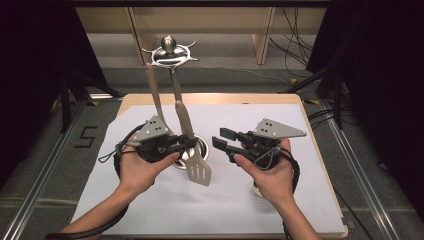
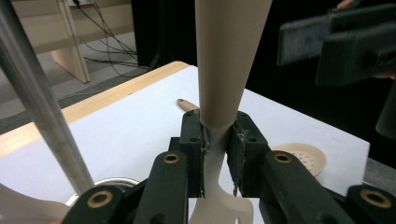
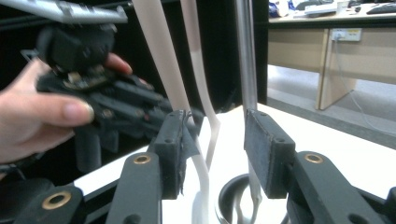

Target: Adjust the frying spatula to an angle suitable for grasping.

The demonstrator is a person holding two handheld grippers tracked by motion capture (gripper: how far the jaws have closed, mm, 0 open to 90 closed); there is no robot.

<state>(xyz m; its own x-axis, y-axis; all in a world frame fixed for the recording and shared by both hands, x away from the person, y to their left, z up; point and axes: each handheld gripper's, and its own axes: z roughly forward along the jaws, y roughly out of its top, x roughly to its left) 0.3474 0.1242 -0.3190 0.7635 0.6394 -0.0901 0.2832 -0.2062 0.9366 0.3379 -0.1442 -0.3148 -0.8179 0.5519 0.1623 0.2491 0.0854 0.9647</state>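
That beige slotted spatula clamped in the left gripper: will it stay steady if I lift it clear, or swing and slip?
The spatula is probably light and fairly stiff, since it shows no sag. The left gripper pinches its narrow neck, with the long handle above, so it may pivot. The smooth, tapering neck could slide between the fingers. The metal holder might tip if nudged.

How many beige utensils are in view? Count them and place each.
3. The slotted spatula is clamped in the left gripper; a second utensil hangs from the rack; a perforated skimmer lies on the table near the right hand. Others may be hidden.
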